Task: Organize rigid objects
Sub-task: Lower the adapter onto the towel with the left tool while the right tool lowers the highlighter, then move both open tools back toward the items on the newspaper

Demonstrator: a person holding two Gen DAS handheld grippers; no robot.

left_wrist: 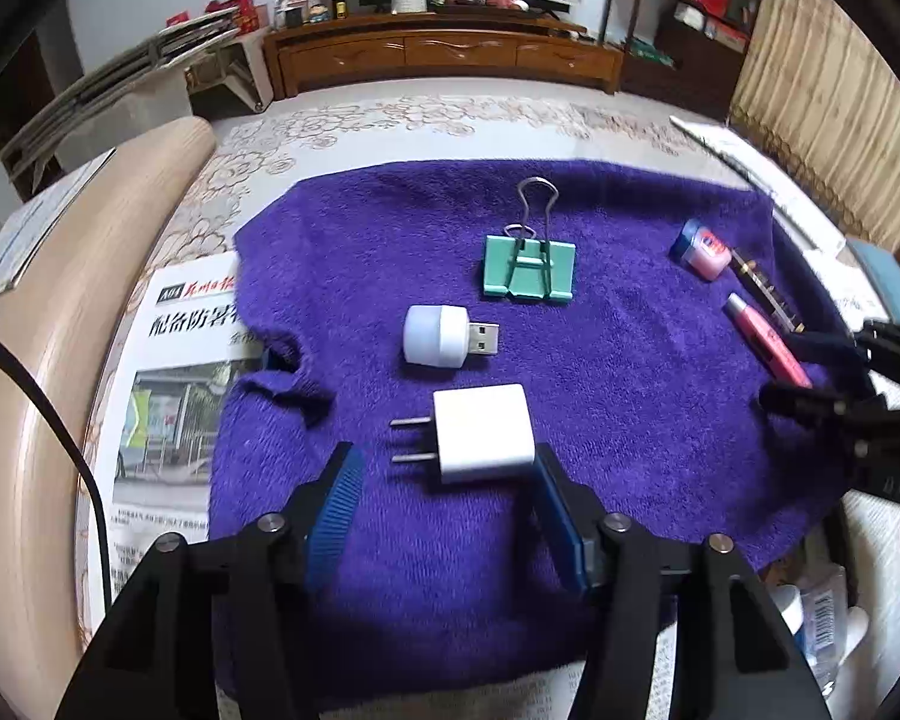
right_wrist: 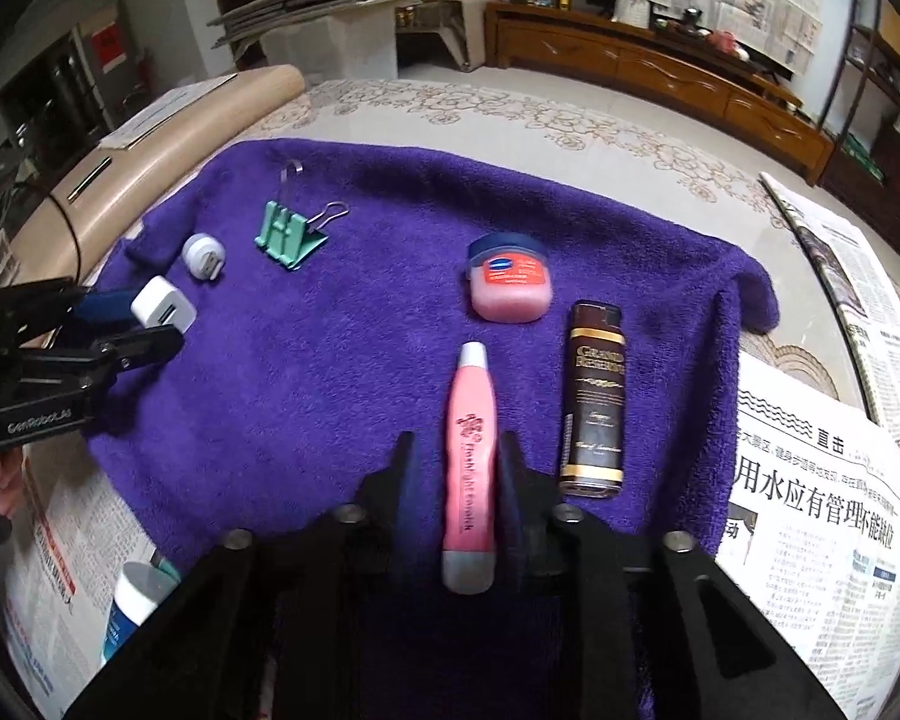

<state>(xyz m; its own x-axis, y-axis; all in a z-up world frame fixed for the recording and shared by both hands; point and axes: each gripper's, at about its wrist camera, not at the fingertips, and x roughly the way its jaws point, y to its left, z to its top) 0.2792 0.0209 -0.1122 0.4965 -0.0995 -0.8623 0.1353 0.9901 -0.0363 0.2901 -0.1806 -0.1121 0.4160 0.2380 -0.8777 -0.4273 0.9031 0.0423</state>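
On the purple towel [left_wrist: 630, 420] a white plug adapter [left_wrist: 486, 432] lies flat between the fingers of my left gripper [left_wrist: 444, 468]. That gripper is open: its left pad stands clear, its right pad sits at the adapter's edge. My right gripper [right_wrist: 457, 450] is open around a pink pen-shaped stick [right_wrist: 471, 462], which rests on the towel [right_wrist: 330, 390]. Further out lie a white USB light [left_wrist: 444, 336], a green binder clip [left_wrist: 528, 273], a pink jar with a blue lid [right_wrist: 510, 285] and a brown lighter-like case [right_wrist: 594, 402].
Newspapers [right_wrist: 822, 510] cover the table on both sides of the towel. A blue-and-white tube [right_wrist: 138, 600] lies off the towel's near left corner. A rounded wooden rail [left_wrist: 42, 360] borders the left side. A person's hand [right_wrist: 0, 480] holds the left gripper.
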